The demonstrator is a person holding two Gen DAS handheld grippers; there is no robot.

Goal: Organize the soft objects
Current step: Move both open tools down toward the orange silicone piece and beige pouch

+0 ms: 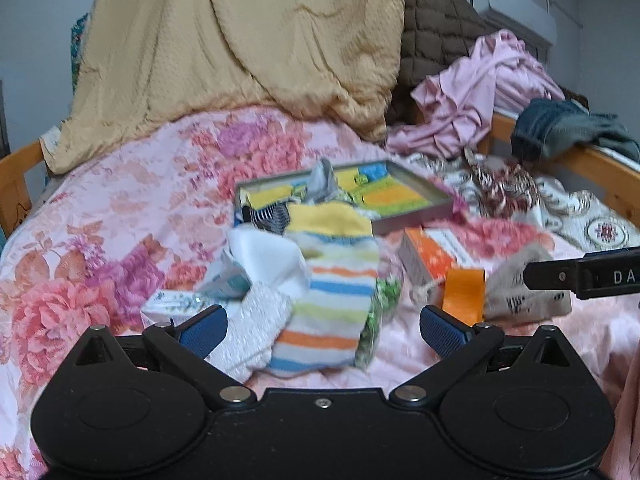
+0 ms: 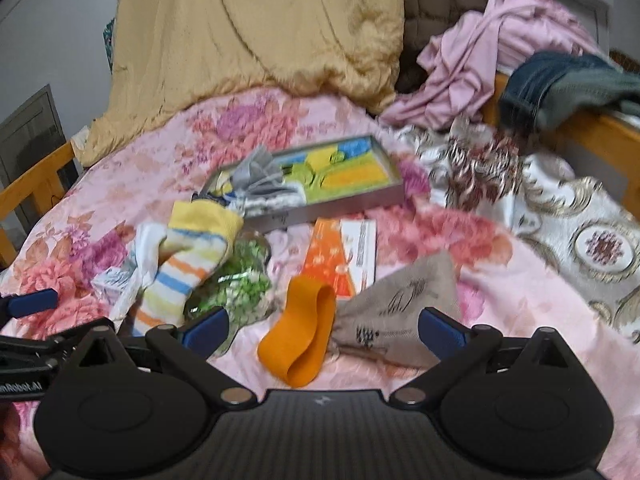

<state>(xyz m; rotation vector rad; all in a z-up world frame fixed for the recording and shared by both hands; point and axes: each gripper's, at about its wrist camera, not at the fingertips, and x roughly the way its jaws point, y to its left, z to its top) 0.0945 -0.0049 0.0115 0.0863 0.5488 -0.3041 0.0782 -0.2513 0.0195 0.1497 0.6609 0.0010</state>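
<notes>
A striped sock (image 1: 332, 280) (image 2: 192, 264) with a yellow cuff lies in a pile on the pink floral bedspread. My left gripper (image 1: 323, 330) is open, its jaws either side of the sock's near end, holding nothing. An orange band (image 2: 300, 336) (image 1: 464, 294) and a beige cloth pouch (image 2: 400, 312) (image 1: 528, 292) lie just ahead of my right gripper (image 2: 323, 330), which is open and empty. A grey tray (image 1: 416, 216) (image 2: 340, 204) holding grey and coloured cloths sits behind the pile. A white knit cloth (image 1: 252, 332) lies by my left finger.
An orange box (image 2: 340, 256), a bag of green bits (image 2: 240, 288), white cloth (image 1: 264, 256) and a small carton (image 1: 172, 304) crowd the pile. A tan quilt (image 1: 240, 40), pink clothes (image 1: 480, 92) and jeans (image 1: 560, 128) lie behind. Wooden bed rails (image 1: 600, 168) border both sides.
</notes>
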